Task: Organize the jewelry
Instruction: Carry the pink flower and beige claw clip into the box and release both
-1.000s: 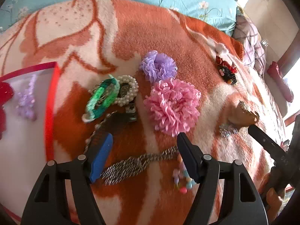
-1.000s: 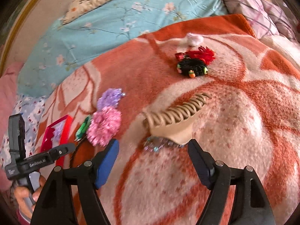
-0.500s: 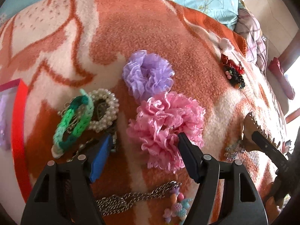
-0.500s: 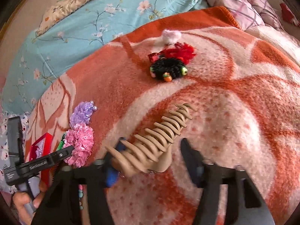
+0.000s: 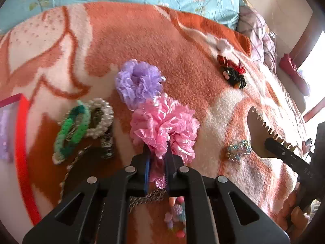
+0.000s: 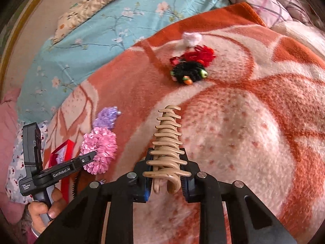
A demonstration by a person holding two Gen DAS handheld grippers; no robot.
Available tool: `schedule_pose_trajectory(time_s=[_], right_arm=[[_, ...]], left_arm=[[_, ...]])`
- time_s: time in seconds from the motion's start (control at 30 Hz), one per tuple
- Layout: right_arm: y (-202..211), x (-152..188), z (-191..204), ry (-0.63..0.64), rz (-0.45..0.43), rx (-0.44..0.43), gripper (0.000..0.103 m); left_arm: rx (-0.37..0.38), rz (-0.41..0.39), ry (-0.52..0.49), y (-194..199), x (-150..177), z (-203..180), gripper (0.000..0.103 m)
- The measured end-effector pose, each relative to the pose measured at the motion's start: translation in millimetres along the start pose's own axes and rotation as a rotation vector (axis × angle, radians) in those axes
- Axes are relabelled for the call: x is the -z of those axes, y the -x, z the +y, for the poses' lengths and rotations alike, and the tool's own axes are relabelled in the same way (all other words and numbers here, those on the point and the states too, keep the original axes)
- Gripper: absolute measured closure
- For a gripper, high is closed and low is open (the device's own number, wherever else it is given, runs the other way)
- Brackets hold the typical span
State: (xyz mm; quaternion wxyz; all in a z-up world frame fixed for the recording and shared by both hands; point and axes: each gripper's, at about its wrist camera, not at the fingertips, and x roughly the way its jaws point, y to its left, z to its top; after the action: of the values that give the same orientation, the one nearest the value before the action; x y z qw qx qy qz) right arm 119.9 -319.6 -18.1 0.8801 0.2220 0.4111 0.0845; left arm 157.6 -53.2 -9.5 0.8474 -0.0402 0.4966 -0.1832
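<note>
My left gripper [image 5: 157, 150] closes on the pink scrunchie [image 5: 164, 125] beside the red box [image 5: 21, 142], my right gripper [image 6: 165, 180] closes round the tan claw clip [image 6: 167, 142] — most pieces still lie loose on the blanket [image 5: 142, 40].

We count two frilly scrunchies, one pink scrunchie [image 5: 164, 126] and one purple scrunchie [image 5: 139, 83]. We see two bracelets lying together, a green bracelet [image 5: 71, 129] and a pearl bracelet [image 5: 101, 118], and one metal chain [image 5: 148, 198] low in the left wrist view. There is one beige claw clip [image 6: 167, 148] and one small sparkly blue clip [image 5: 238, 148]. Farther up the blanket we count one black hair tie [image 6: 189, 74], one red piece [image 6: 201, 55] beside it and one white pompom [image 6: 192, 38]. We make out one pastel bead cluster [image 5: 175, 217] (too blurred to count its beads), one red-rimmed box [image 5: 21, 148], and two hand-held grippers, the left gripper [image 5: 158, 158] and the right gripper [image 6: 165, 180].
</note>
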Motion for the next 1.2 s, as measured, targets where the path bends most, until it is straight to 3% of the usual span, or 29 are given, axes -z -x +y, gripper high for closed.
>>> schedule_pose_trajectory(time_s=[0.43, 0.9, 1.2], right_arm=[[-1, 12, 60, 0.103, 0.033, -0.099, 0.080], [-27, 34, 151, 0.249, 0.102, -0.225, 0.080], [-57, 45, 222, 0.323, 0.135, -0.320, 0.080]], left_arm=[[-0.015, -0.107, 0.092, 71, 28, 45, 0.094], [-0.093, -0.210, 0.255, 134, 62, 121, 0.094], [-0.159, -0.237, 0.354, 160, 83, 176, 0.094]])
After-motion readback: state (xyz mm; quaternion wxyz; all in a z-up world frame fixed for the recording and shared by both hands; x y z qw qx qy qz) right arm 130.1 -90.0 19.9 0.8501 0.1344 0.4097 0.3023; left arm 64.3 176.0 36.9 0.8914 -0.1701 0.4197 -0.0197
